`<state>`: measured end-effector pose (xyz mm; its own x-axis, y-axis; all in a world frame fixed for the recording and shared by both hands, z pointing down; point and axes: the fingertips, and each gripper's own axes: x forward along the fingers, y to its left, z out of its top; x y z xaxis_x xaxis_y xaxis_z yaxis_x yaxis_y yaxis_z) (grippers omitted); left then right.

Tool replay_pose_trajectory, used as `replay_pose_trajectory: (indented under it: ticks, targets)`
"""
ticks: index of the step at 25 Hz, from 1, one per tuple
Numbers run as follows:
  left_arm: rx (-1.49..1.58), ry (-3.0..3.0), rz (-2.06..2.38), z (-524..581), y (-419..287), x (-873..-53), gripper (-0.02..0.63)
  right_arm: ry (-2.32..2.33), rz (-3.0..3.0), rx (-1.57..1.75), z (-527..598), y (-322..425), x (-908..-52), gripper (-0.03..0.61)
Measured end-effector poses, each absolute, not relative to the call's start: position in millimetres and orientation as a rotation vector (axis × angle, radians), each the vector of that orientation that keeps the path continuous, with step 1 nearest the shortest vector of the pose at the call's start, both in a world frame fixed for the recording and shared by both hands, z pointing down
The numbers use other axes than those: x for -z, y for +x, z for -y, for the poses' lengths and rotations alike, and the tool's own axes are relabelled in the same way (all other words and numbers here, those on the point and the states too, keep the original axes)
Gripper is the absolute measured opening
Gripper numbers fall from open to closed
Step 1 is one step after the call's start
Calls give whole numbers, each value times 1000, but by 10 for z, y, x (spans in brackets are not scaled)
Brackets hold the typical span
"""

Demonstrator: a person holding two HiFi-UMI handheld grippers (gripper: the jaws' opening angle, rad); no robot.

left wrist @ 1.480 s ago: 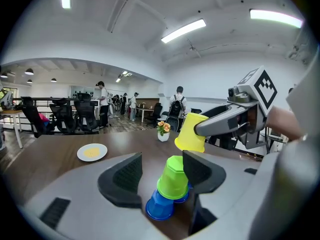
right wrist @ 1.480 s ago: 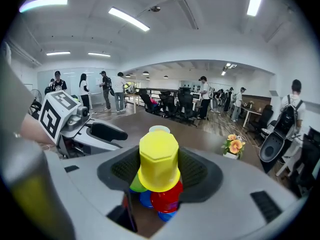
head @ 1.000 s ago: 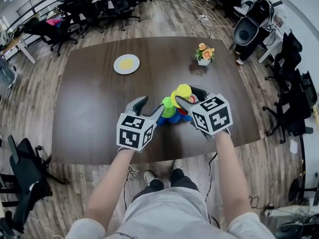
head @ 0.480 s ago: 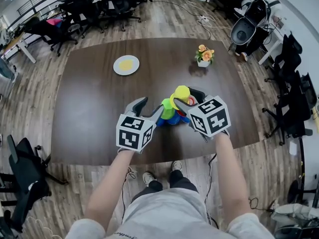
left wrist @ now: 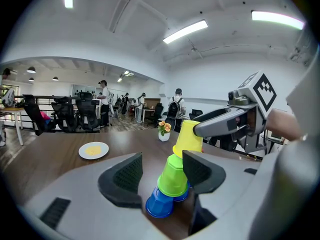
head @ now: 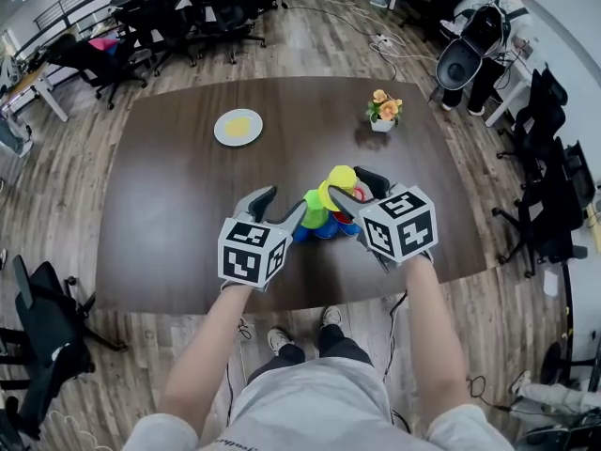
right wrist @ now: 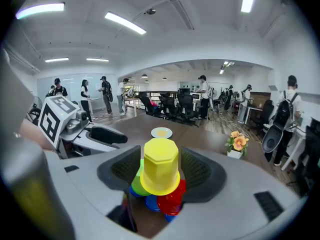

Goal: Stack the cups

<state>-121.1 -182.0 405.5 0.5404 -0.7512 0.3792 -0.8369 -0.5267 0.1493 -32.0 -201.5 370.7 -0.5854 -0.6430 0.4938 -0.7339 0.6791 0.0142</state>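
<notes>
Yellow cup (right wrist: 160,175) pinched in right gripper (right wrist: 161,167), atop green cup (left wrist: 175,176), red cup (right wrist: 172,196), blue cups (left wrist: 159,205) near table (head: 178,195) edge. Left gripper (left wrist: 162,171) wide, empty. Release probably remains.

your left gripper (left wrist: 162,173), jaws apart
green cup (left wrist: 175,176) upturned on a blue cup (left wrist: 159,206) stands between your jaws; right gripper (left wrist: 197,131) grips the yellow cup (left wrist: 187,140) above it.

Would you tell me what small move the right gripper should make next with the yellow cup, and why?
Probably lower and level it: the right gripper holds the yellow cup tilted just over the green cup and red cup, which sit on blue cups, so the top spot is free.
</notes>
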Motion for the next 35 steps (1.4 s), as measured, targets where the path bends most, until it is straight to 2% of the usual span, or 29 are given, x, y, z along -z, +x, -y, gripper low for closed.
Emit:
replay_pose_trajectory:
  ticks: [7,17,21,28,32,35]
  targets:
    - [-374,2503,1326,1827,-1226,-3862,247,1215,2467,-292,1945,-146,-3449,239]
    - [-347,2452,1496,1839,-1306,-3627,189,1352,2458,-298,1900,354,-3363,235]
    - [-355,2412,1572,1800,-1257,-3619,169,1339,2466,-290,1898,524,-3420,208]
    - [-358,2328,1706,1679,-1199,-3609,112,1332,2513,-265,1919,762,-3427,122]
    - [-387,2294,1777,1623,-1207,-3582,66,1326,2538,-263,1925,835,-3446,33]
    - [-414,2275,1804,1595,-1228,-3591,30,1320,2566,-291,1904,851,-3480,17]
